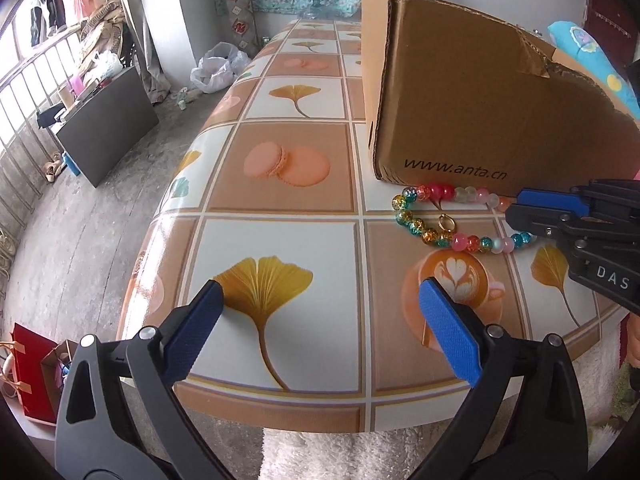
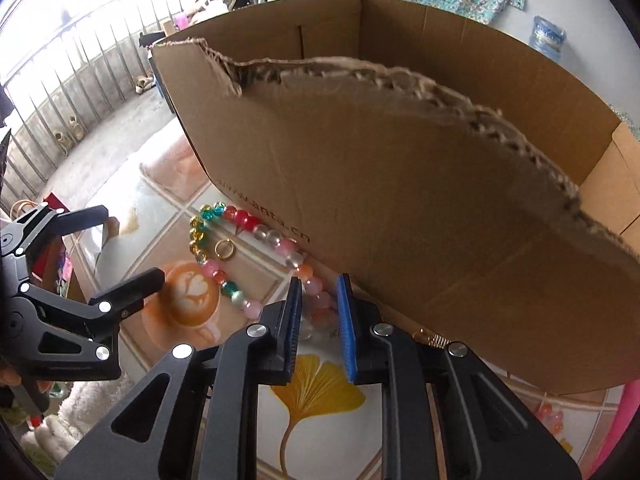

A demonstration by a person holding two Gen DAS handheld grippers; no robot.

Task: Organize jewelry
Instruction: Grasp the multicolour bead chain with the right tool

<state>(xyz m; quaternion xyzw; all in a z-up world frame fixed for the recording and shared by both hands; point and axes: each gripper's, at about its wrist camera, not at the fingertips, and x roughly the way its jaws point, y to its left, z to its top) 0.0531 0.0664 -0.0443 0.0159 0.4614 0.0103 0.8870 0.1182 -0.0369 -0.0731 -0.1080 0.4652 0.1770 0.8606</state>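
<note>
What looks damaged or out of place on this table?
The cardboard box has a ragged, torn front wall, its corrugation exposed. The bead bracelet lies outside it on the tablecloth, against its base, with a small gold ring inside its loop.

The desk (image 1: pixel 304 208) wears a glossy cloth printed in squares: ginkgo leaves, macarons and a latte cup in orange, tan and white. Its near edge curves round.

A torn cardboard box (image 1: pixel 472 120) stands on the desk toward the far right side, open at the top, with "www.anta.cn" printed low on its front wall.

A bead string (image 1: pixel 436 216) of red, teal, amber, pink and clear beads lies on the cloth just before the box, its far run close against the box's foot. A small gold ring (image 1: pixel 447 223) lies inside its loop.
</note>
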